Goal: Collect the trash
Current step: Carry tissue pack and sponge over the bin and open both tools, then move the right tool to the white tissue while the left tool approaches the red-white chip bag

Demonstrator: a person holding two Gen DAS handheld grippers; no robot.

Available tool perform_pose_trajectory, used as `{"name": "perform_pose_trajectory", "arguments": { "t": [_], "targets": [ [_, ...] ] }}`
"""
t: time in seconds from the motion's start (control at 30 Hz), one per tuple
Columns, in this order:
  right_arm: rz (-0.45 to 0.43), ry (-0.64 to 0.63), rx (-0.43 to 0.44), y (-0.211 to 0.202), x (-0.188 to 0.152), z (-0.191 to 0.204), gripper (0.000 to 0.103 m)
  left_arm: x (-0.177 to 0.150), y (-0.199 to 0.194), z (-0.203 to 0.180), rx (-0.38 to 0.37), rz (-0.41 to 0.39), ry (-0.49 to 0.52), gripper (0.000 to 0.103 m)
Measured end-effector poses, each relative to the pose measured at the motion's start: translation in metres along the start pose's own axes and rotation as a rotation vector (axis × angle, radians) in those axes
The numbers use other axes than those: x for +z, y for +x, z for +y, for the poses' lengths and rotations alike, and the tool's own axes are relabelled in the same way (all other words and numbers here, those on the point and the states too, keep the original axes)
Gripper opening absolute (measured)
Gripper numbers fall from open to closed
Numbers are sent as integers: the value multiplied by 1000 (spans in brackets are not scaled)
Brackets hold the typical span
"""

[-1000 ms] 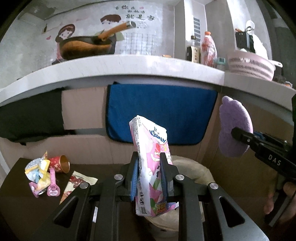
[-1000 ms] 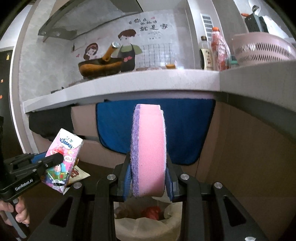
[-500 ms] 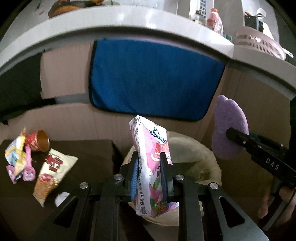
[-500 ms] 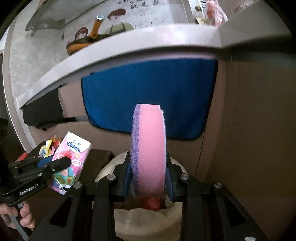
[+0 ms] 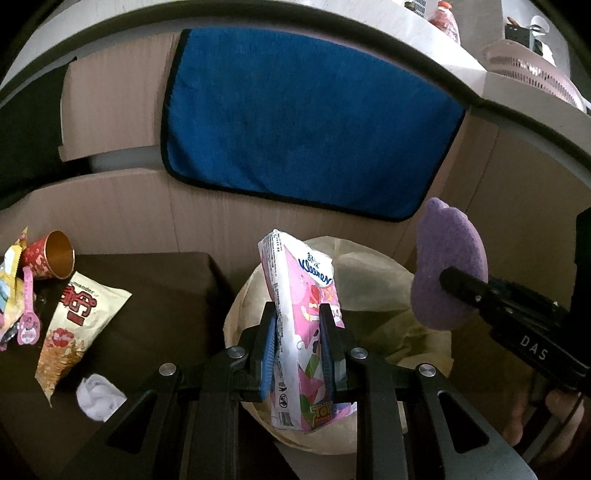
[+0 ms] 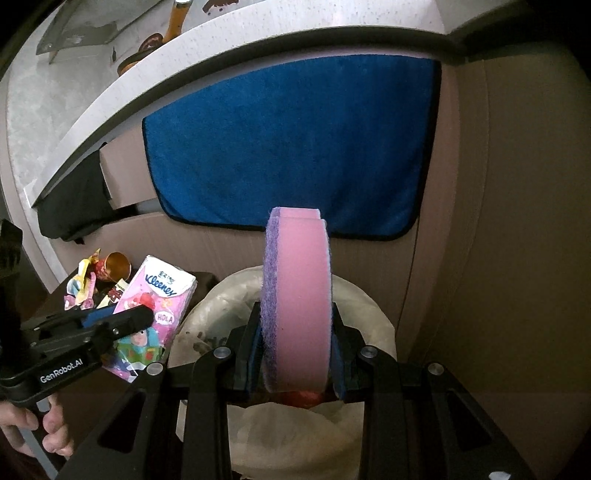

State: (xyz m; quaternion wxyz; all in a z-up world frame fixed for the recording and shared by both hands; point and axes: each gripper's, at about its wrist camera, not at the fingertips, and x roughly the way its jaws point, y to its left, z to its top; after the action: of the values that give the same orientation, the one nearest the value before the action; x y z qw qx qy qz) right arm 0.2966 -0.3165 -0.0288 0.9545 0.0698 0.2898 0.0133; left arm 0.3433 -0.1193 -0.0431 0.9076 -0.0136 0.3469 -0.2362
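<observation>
My left gripper (image 5: 297, 347) is shut on a pink Kleenex tissue pack (image 5: 303, 325) and holds it upright over the near rim of the bag-lined trash bin (image 5: 373, 266). My right gripper (image 6: 295, 350) is shut on a pink and purple sponge (image 6: 297, 306) above the same bin (image 6: 365, 306), which has red trash inside. The sponge (image 5: 443, 266) and right gripper show at the right of the left wrist view. The tissue pack (image 6: 157, 306) shows at the left of the right wrist view.
A dark low table (image 5: 162, 295) left of the bin holds a snack bag (image 5: 70, 328), a red paper cup (image 5: 50, 258), candy wrappers (image 5: 14, 288) and a crumpled white tissue (image 5: 99, 397). A blue towel (image 5: 303, 122) hangs on the cabinet front under the countertop (image 5: 369, 33).
Both grippers have tilted down and moved closer over the bin, still holding the tissue pack and the sponge. The countertop has slid up out of view.
</observation>
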Motion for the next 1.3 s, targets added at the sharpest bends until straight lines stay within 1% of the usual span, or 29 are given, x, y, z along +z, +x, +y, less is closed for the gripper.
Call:
{"name": "perform_pose_trajectory", "arguments": {
  "t": [0.13,0.17,0.23,0.27,0.3,0.33,0.4,0.53,0.63,0.87,1.03,1.13,1.23,1.3],
  "targets": [
    [12,3,0,7,0,-1,29,1,7,0,-9,11,-10,22],
    [15,5,2,8,-1,-2,30,2,8,2,-26,11,-19,23],
    [13,14,5,10,-2,-3,31,3,11,4,-50,9,-26,31],
    [11,19,-3,10,-3,-4,42,4,11,7,-69,0,-32,39],
    [10,26,-15,11,-3,-6,49,6,10,10,-75,-11,-40,45],
    [7,33,-18,11,-3,-7,57,7,8,13,-74,-17,-47,45],
    [5,56,-14,12,-4,-11,57,10,3,19,-73,-31,-63,46],
    [13,76,-11,13,-3,-12,57,12,-10,25,-7,-52,-51,46],
    [15,63,-23,10,-6,-7,57,10,-19,31,17,-55,-50,46],
    [9,44,0,4,-1,19,57,-1,-52,56,65,-68,-65,46],
    [-7,12,25,-2,3,48,57,-15,-79,93,90,-75,-123,46],
    [-8,-21,50,-3,2,70,57,-26,-98,125,133,-87,-167,46],
    [-10,-49,82,-1,0,90,57,-39,-113,160,174,-93,-228,46],
    [-5,-70,108,4,-2,106,57,-52,-121,183,192,-85,-288,46]
  ]
}}
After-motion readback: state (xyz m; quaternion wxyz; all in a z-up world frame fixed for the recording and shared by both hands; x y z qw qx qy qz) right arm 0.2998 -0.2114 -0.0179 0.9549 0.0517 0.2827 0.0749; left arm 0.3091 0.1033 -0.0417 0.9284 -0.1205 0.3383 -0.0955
